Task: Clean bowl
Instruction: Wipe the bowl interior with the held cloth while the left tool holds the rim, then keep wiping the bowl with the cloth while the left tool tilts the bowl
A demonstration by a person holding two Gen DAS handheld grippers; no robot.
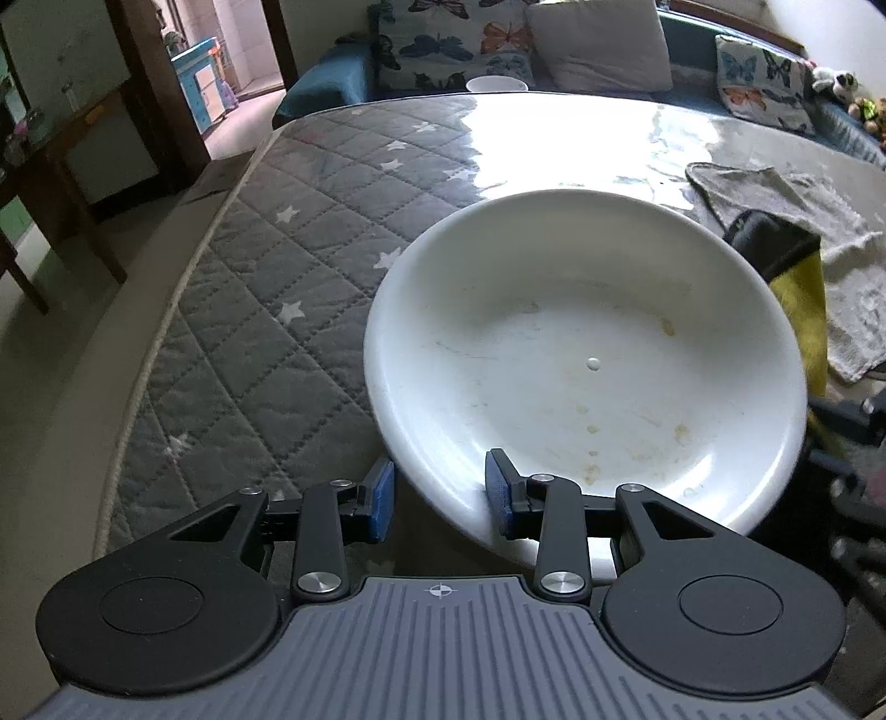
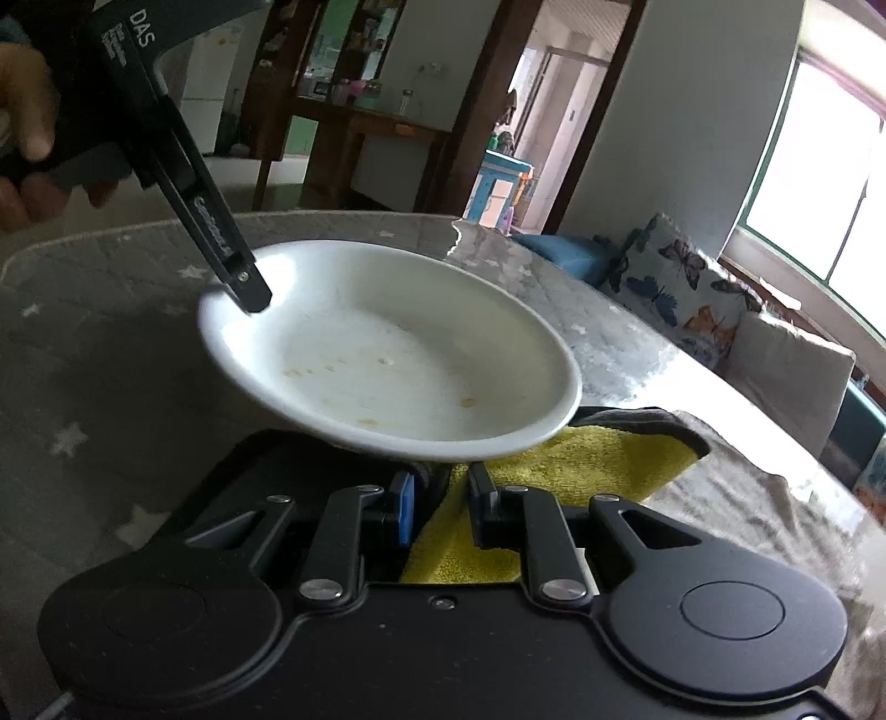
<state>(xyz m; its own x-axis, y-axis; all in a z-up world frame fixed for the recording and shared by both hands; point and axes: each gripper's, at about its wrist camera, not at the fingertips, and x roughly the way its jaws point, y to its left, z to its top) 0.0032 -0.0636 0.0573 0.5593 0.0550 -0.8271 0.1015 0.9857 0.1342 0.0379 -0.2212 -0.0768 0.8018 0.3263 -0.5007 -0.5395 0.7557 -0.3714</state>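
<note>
A shallow white bowl (image 1: 581,360) with yellowish food smears is held tilted above the table. My left gripper (image 1: 440,498) is shut on its near rim, one blue pad outside and one inside. In the right wrist view the same bowl (image 2: 387,354) hangs in front, with a black left finger (image 2: 243,282) clamped on its far-left rim. My right gripper (image 2: 443,507) sits just below the bowl, shut on a yellow cloth (image 2: 581,459) with a dark grey edge. That cloth (image 1: 797,293) shows at the bowl's right side.
A quilted grey star-pattern table cover (image 1: 277,277) lies under a glossy clear sheet. A grey-white towel (image 1: 803,205) lies at the right. A small white bowl (image 1: 495,84) stands at the far edge, before a sofa with butterfly pillows (image 1: 443,44). A hand (image 2: 22,99) holds the left gripper.
</note>
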